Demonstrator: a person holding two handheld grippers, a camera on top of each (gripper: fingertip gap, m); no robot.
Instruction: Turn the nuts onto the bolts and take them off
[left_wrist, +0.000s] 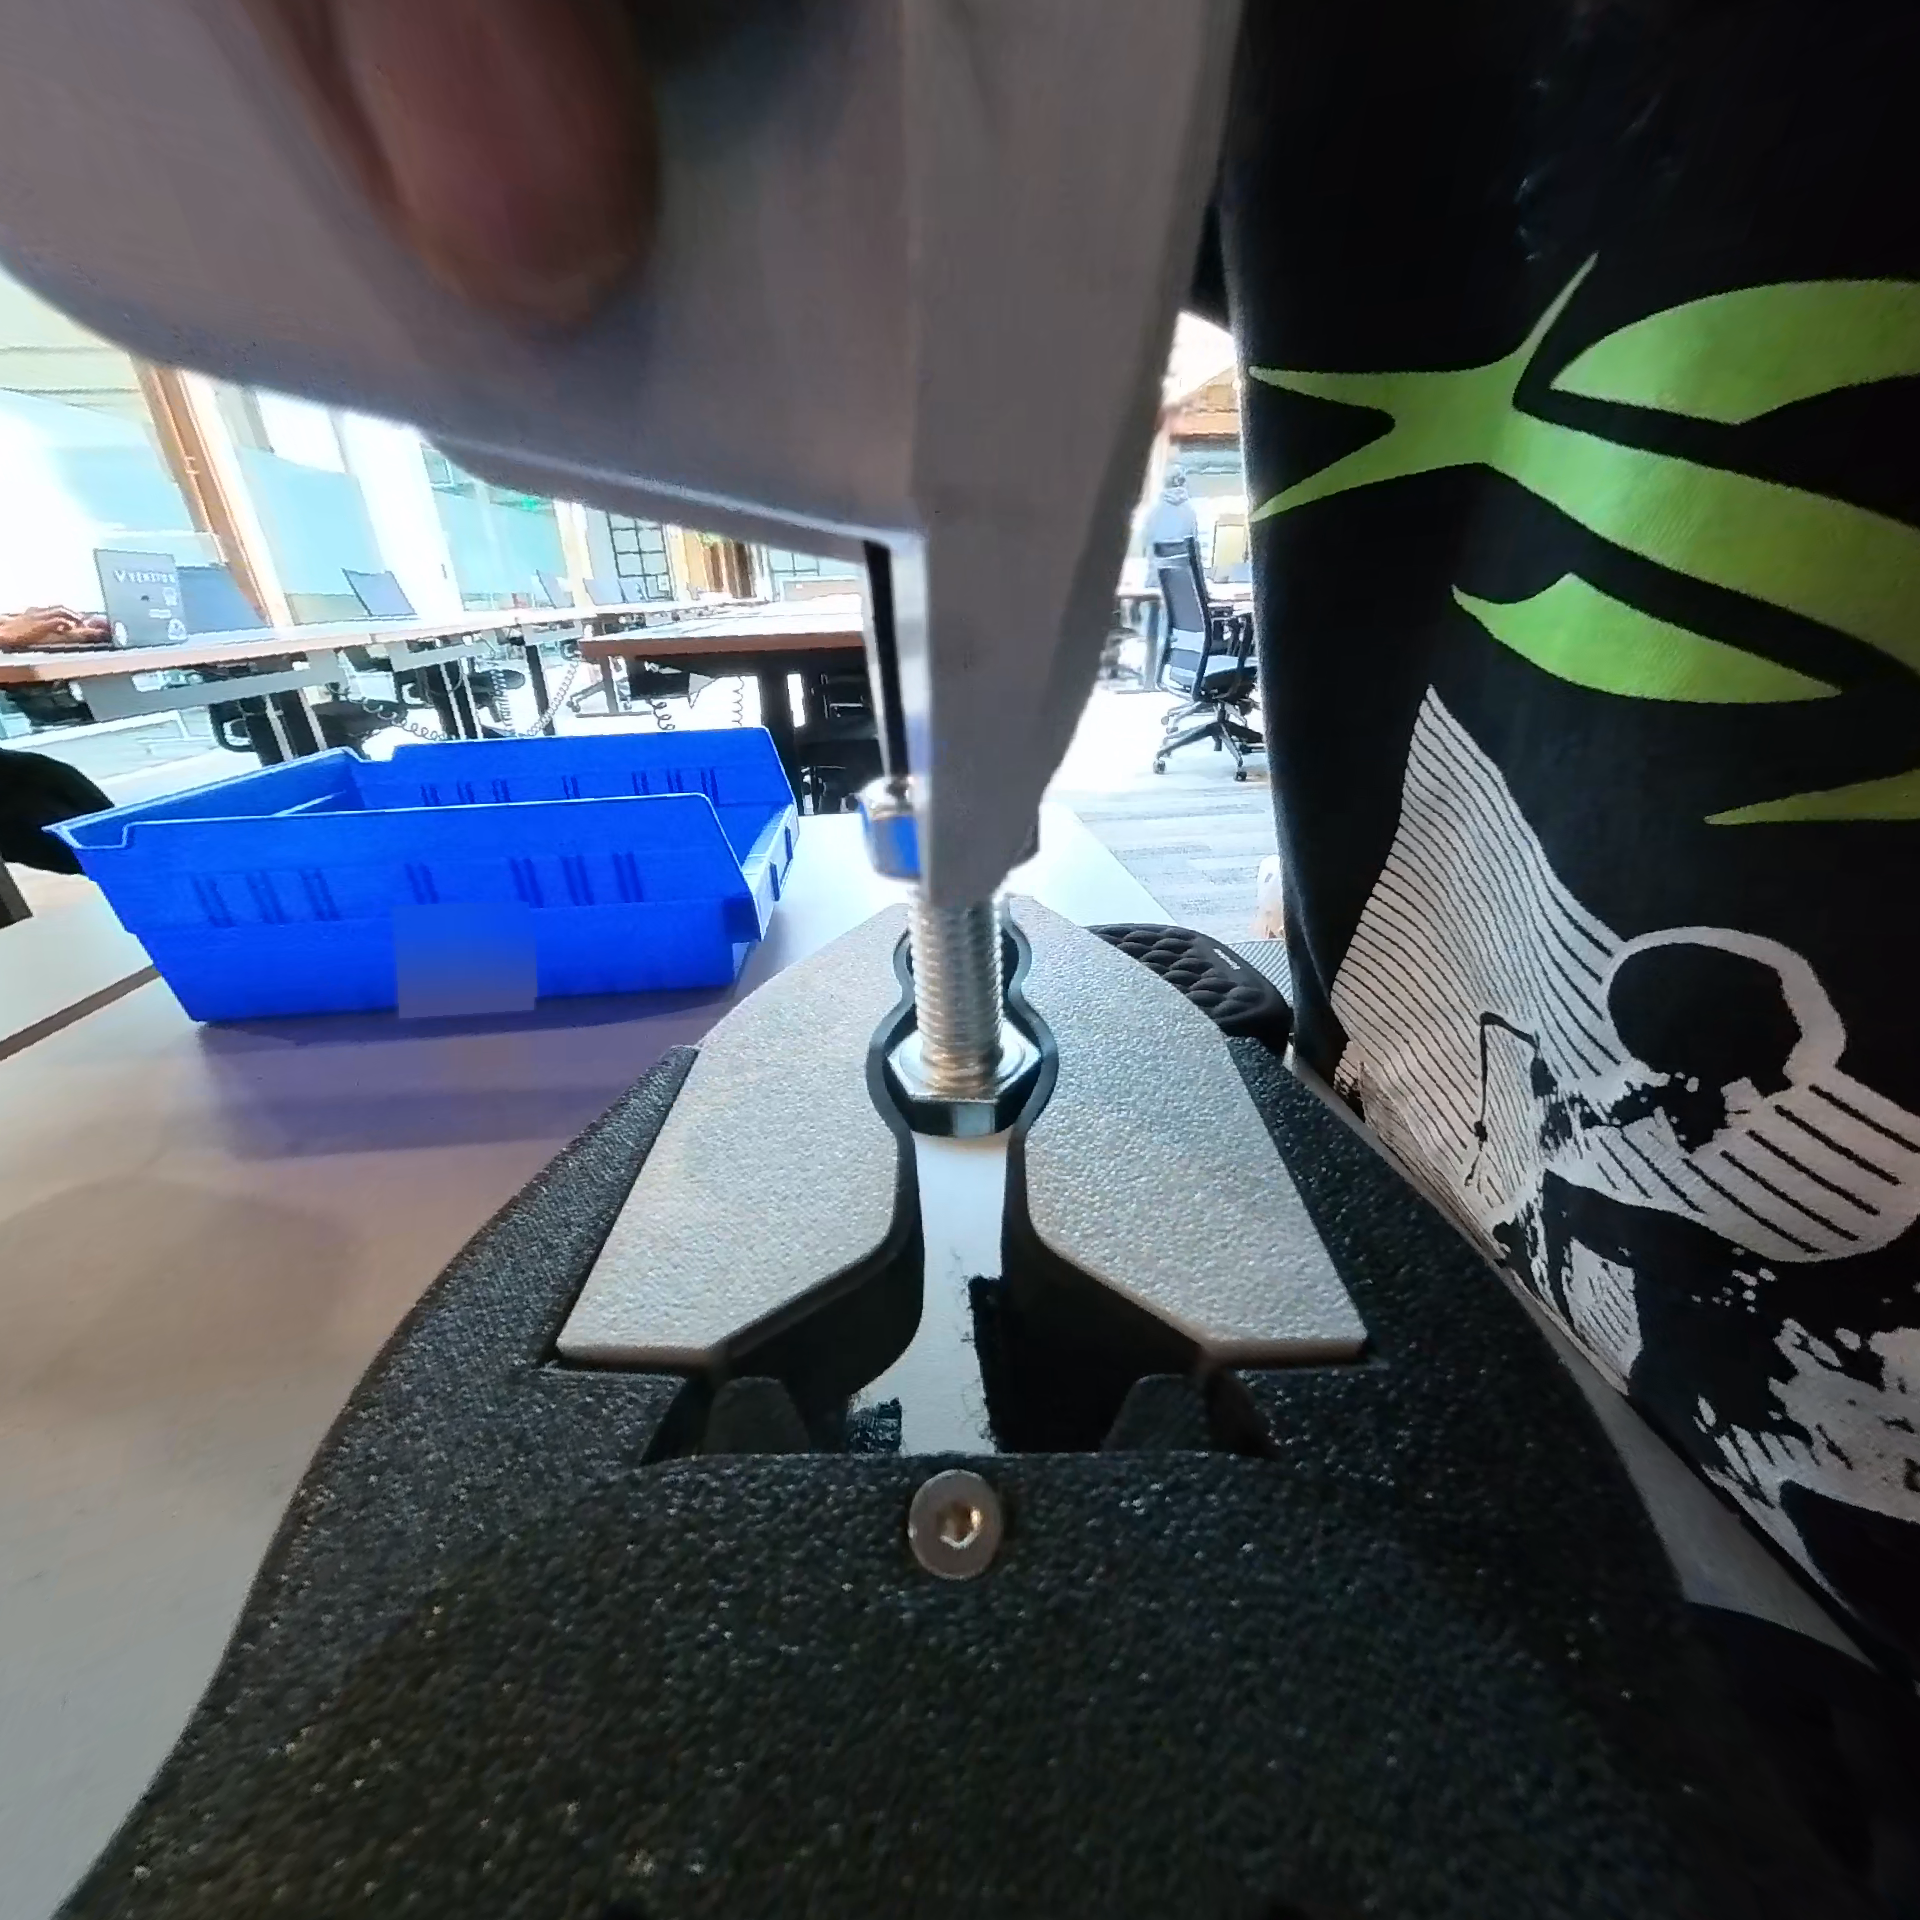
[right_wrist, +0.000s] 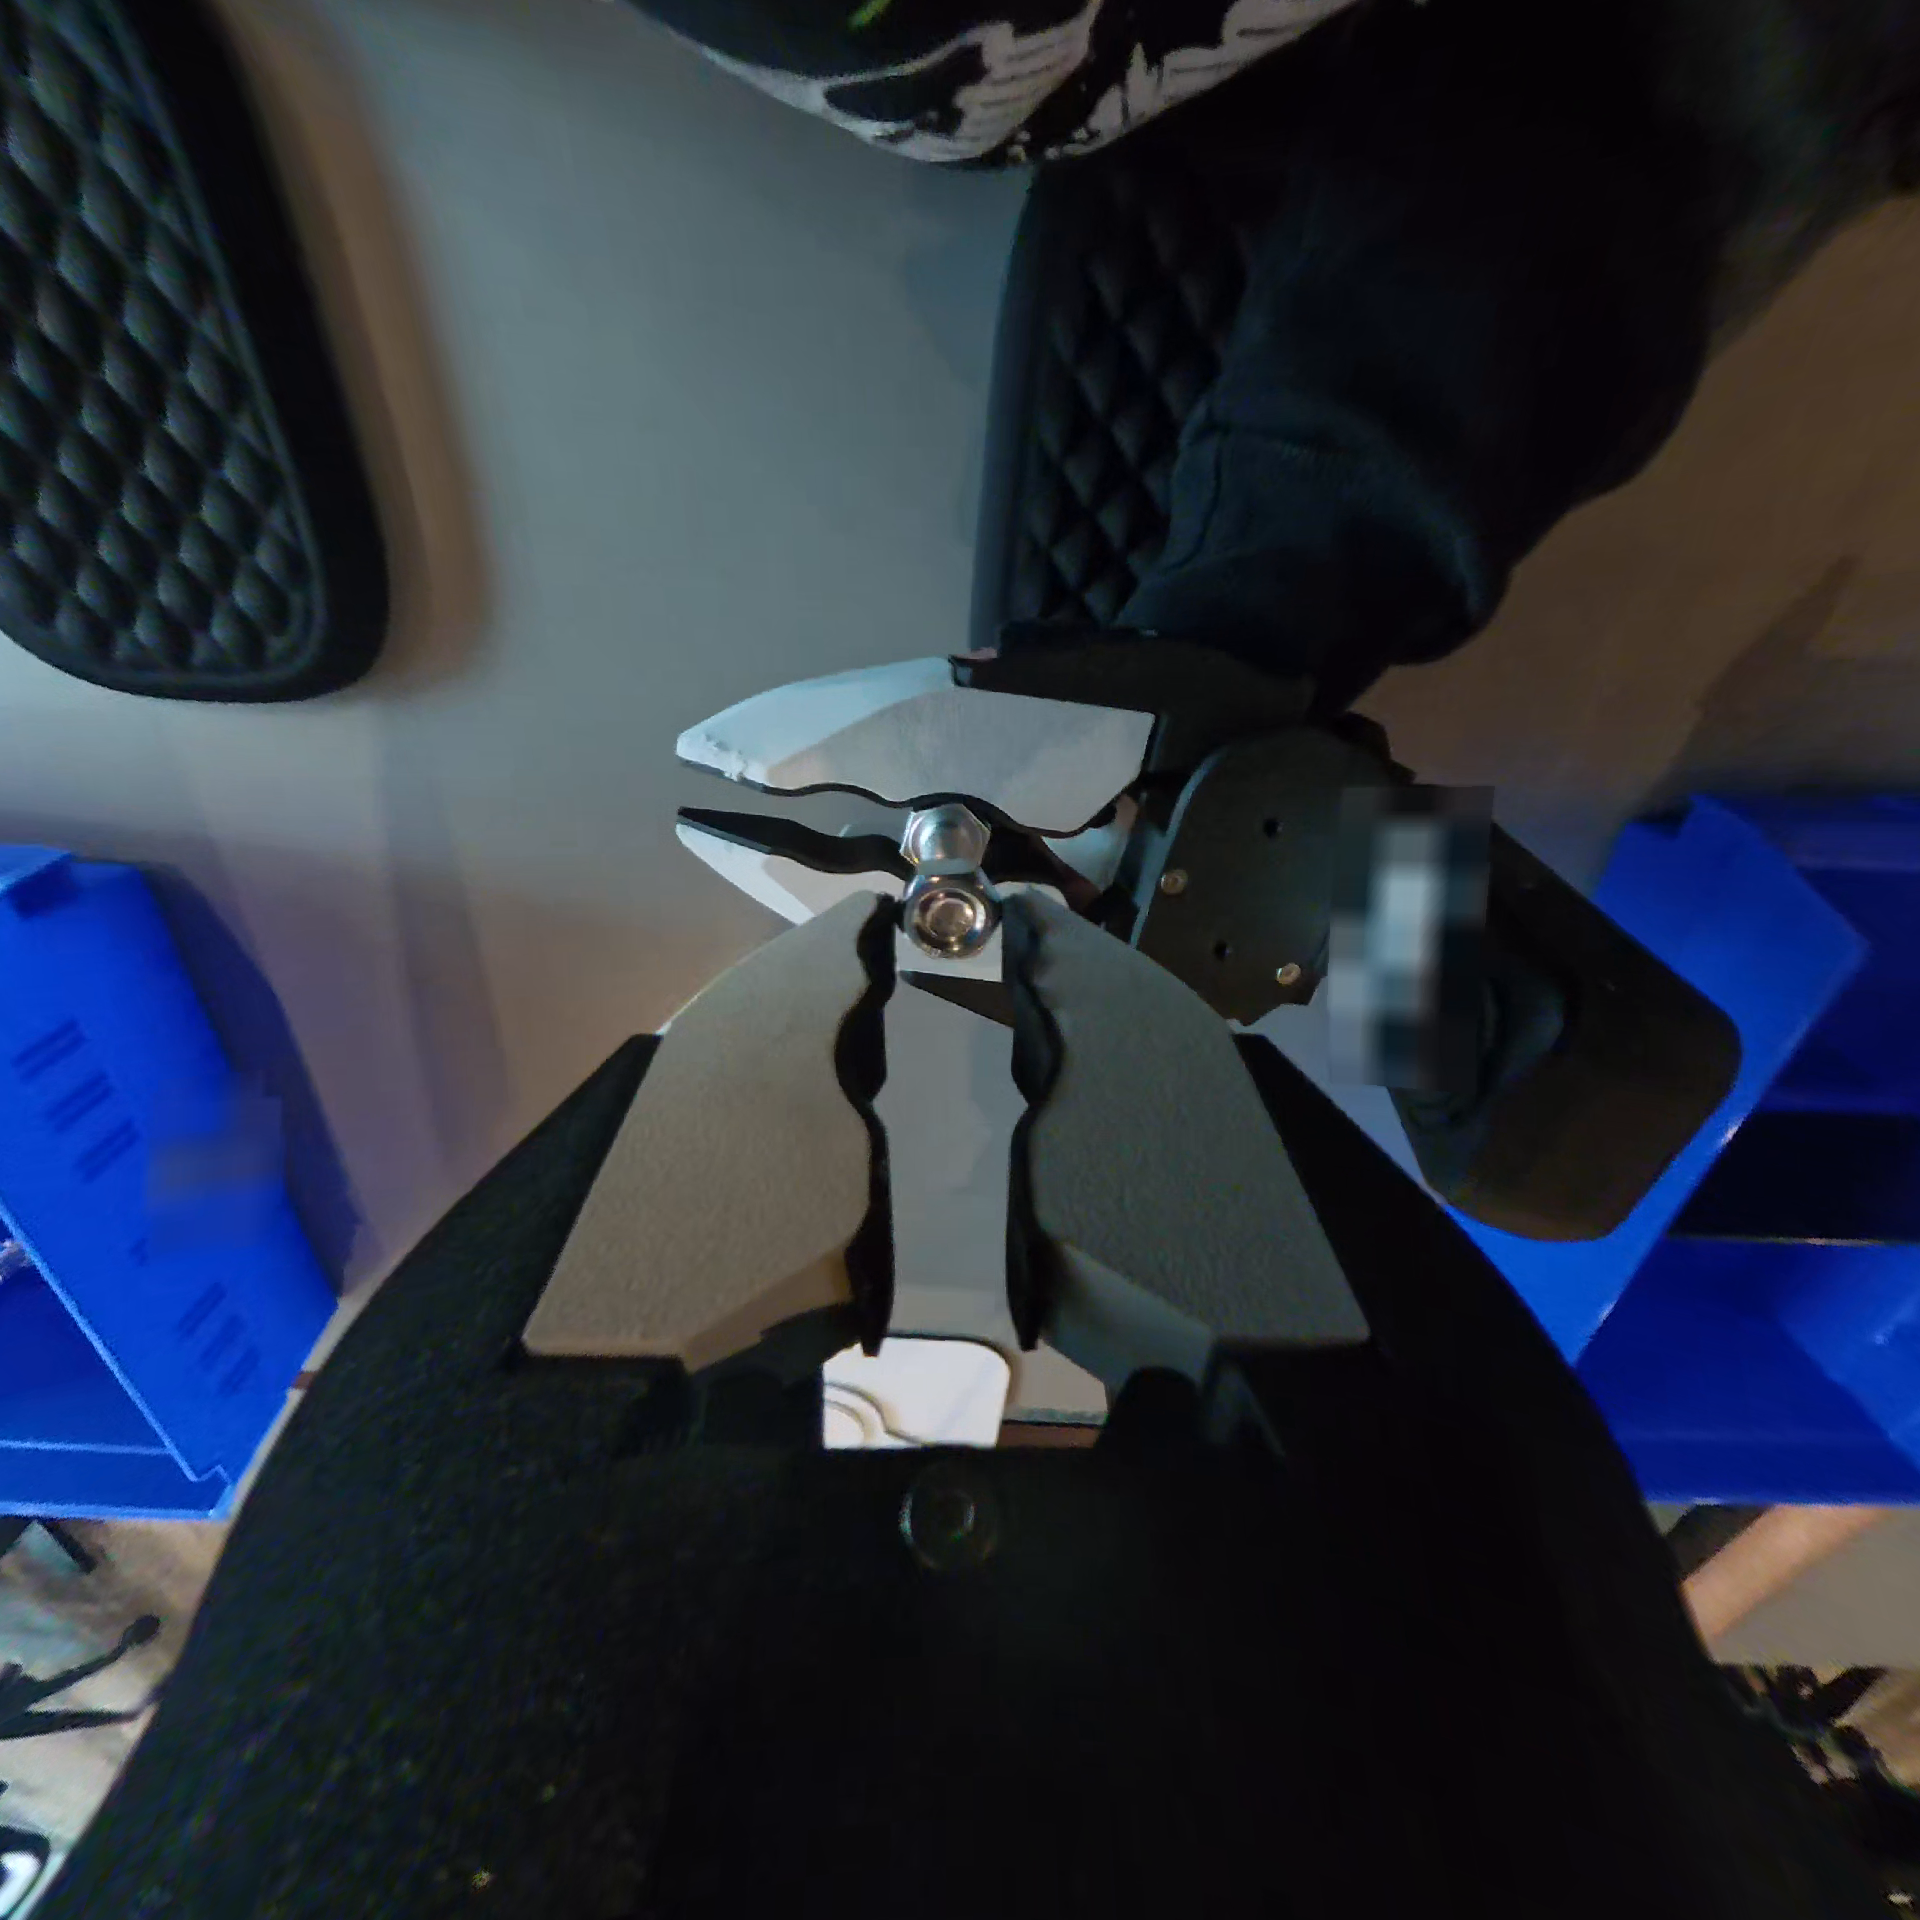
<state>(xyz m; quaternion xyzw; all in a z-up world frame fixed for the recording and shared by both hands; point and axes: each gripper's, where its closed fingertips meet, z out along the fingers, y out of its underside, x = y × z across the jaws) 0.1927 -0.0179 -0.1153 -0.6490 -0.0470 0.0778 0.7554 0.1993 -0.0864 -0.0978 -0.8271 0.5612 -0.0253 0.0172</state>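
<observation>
In the left wrist view my left gripper (left_wrist: 958, 930) is shut on a silver hex nut (left_wrist: 961, 1096), which sits in the notch between its grey fingers. A threaded bolt (left_wrist: 954, 982) rises out of the nut, its head (left_wrist: 888, 831) at the top. A grey finger (left_wrist: 997, 644) of my right gripper comes down from above onto the bolt's head end. In the right wrist view my right gripper (right_wrist: 945, 920) is shut on the bolt head (right_wrist: 940, 923). Just beyond it the left gripper (right_wrist: 914, 774) clamps the nut (right_wrist: 940, 836) sideways.
A blue bin (left_wrist: 447, 883) stands on the grey table (left_wrist: 208, 1247) to the left. Blue bins (right_wrist: 104, 1143) (right_wrist: 1766, 1299) flank the work below. Black quilted pads (right_wrist: 156, 364) (right_wrist: 1101, 416) lie on the table. A person's black printed shirt (left_wrist: 1610, 623) is close on the right.
</observation>
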